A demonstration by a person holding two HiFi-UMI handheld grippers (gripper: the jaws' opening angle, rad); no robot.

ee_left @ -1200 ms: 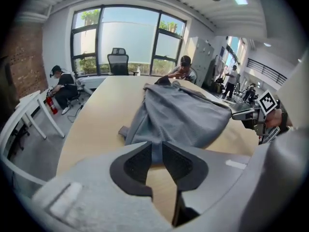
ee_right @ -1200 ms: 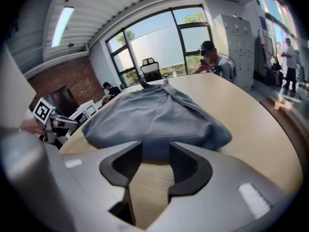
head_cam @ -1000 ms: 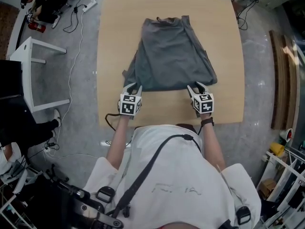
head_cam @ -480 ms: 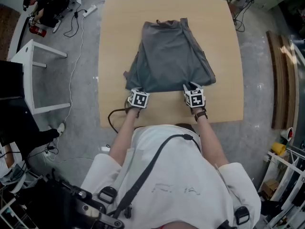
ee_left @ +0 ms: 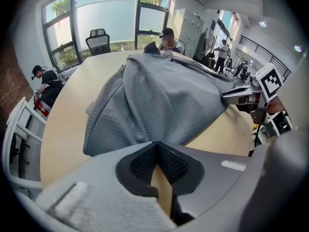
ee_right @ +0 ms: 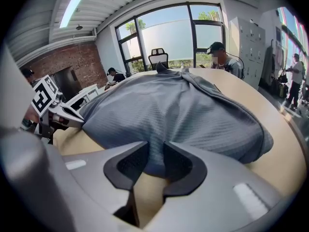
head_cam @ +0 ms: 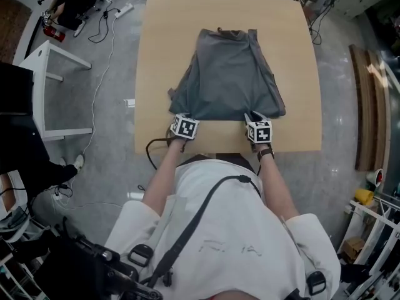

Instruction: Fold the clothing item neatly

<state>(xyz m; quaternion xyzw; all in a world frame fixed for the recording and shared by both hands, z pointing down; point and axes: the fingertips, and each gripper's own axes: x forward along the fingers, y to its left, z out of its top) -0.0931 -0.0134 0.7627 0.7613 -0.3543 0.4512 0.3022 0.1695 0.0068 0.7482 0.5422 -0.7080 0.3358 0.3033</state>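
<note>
- Nearest: person's white top with a dark strap across it; both forearms reach out to the near edge of the table.
- Left gripper: at the near left corner of the garment. Jaws drawn together, tips nipped on the hem there; bare tabletop shows under the pads.
- Right gripper: at the near right corner of the hem. Jaws have just been closing. A fold of grey cloth sits in the narrow gap between them and touches both pads.
- The two grippers are level with each other, well apart, each pointing steeply down and away from the person.
- Garment: grey, fine knit, lying roughly in the middle of the table. Wide hem near, narrowing toward the far end. Some folds along the right side; a small flap sticks out on the left.
- Table: light wood; bare around the cloth.
- Floor left of the table: white frame, a cable trailing past it.
- Floor right: long wooden boards.
- Far, from the right gripper view: big windows, office chair, seated person in a cap beyond the far end of the table.
</note>
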